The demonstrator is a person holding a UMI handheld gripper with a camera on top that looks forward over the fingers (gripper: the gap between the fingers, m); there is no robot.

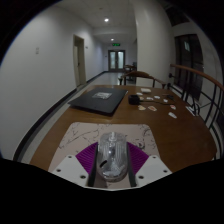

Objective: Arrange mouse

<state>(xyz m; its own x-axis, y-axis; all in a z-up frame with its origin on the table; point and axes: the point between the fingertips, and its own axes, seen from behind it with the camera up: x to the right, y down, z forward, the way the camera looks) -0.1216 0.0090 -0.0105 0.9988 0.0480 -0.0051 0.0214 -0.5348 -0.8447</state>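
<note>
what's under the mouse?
The mouse sits between the gripper's fingers, over a white mat on the brown table. Whether it rests on the mat or is lifted can't be told; the surface right beneath it is covered.

Tool (112,160) is pointing forward and slightly down, purple pads (87,155) angling inward, both fingers pressing on a mouse (112,152) between them, holding it.
</note>
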